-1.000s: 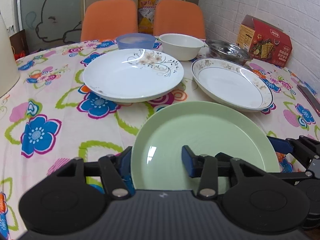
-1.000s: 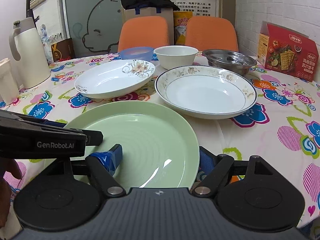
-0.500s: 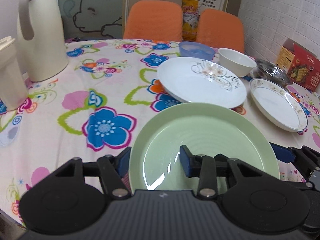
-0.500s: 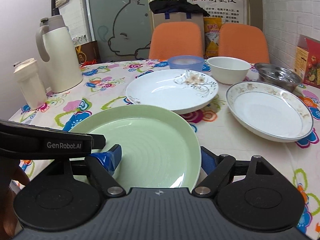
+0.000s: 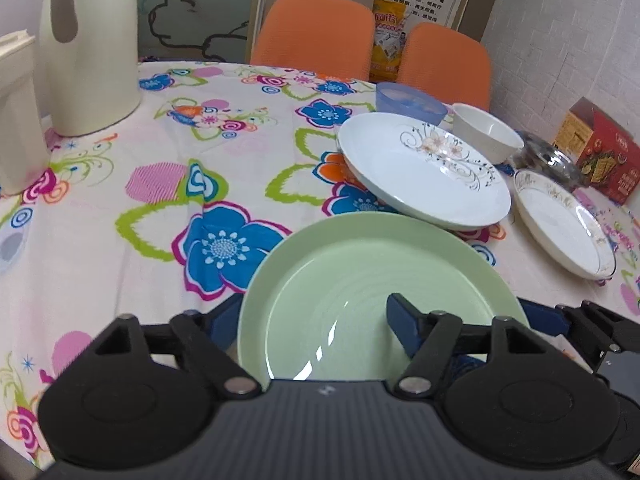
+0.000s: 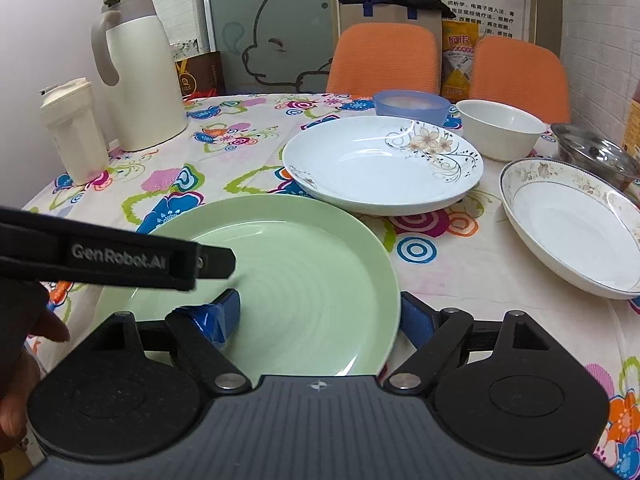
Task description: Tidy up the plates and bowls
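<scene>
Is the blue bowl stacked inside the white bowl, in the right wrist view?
No, the blue bowl stands on the tablecloth beside the white bowl, which looks empty.

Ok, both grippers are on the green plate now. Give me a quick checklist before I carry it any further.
1. Left gripper straddles the green plate rim, one finger on each side: ok.
2. Right gripper straddles the opposite rim likewise: ok.
3. How firmly the fingers pinch: cannot tell.
4. Plate held roughly level: ok.
5. Plate lifted off the tablecloth: cannot tell.
6. Clearance from the white flowered plate: not ok in the left wrist view, where the rims look close or overlapping; whether they touch, cannot tell.
</scene>
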Demonstrator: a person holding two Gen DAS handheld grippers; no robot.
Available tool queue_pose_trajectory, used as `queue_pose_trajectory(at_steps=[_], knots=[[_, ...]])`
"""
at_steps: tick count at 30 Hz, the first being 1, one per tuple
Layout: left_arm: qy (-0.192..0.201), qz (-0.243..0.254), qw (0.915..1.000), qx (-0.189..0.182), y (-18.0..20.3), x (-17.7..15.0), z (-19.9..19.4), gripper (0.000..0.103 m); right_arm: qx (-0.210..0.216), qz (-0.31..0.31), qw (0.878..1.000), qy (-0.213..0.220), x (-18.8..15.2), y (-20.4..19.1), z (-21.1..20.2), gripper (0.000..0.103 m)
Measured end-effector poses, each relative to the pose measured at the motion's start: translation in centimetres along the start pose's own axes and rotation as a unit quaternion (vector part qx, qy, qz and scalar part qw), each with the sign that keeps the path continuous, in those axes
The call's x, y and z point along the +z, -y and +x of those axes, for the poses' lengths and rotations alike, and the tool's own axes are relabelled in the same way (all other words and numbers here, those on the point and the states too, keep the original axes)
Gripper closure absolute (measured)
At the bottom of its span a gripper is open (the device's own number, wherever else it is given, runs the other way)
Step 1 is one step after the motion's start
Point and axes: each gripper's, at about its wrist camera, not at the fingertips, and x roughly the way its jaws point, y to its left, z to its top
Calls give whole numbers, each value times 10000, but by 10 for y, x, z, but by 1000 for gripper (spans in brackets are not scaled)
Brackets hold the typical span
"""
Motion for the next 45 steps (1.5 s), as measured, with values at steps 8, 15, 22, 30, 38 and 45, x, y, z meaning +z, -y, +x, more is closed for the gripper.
queue_pose_trajectory(at_steps=[8,15,22,30,38,45], knots=[[512,-102,9983,250,-17,45,-7,30,-125,595,9969,505,45,54,-16,32],[302,124,9992,216,-3,87,38,30,-184,276,9992,230,93,79,46,32],[-94,414,9991,90,13,115,91,29,-219,51,9994,-250,105,92,92,32],[-501,599,9969,30,20,126,133,29,-113,-56,9989,-448,103,92,108,29],[-455,575,9971,214,9,127,127,29,8,126,9995,-298,108,84,114,29],[-500,508,9975,0,12,125,129,29,2,194,9996,-227,95,84,101,30]])
